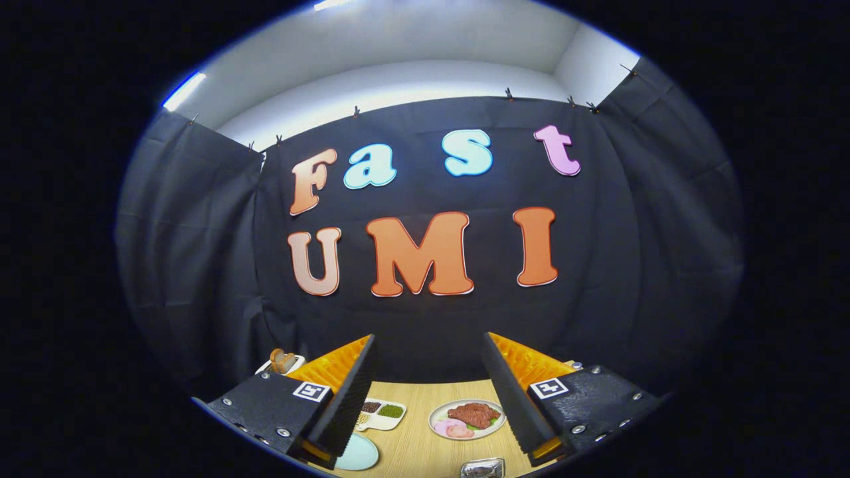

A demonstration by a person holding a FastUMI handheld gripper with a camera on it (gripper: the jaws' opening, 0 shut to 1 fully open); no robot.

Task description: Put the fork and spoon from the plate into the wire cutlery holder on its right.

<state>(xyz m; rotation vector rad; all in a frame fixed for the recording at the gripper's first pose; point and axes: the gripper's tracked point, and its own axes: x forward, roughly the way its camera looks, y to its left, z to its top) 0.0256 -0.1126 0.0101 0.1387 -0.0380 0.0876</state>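
My gripper (428, 338) is held high above the wooden table (415, 425) and is open, with nothing between its black-padded fingers (352, 398). Below the gap, near me, lies a pale blue plate (358, 453), partly hidden behind the left finger. To its right sits a shiny metal object (483, 468), cut off at the near side; it may be the wire holder, but I cannot tell. I cannot make out a fork or a spoon on the plate.
Farther along the table, between the fingers, stand a white plate with meat and ham slices (467, 418) and a divided tray of beans (380, 413). A small white dish with toast (282, 362) sits beyond the left finger. The black cloth wall closes the far side.
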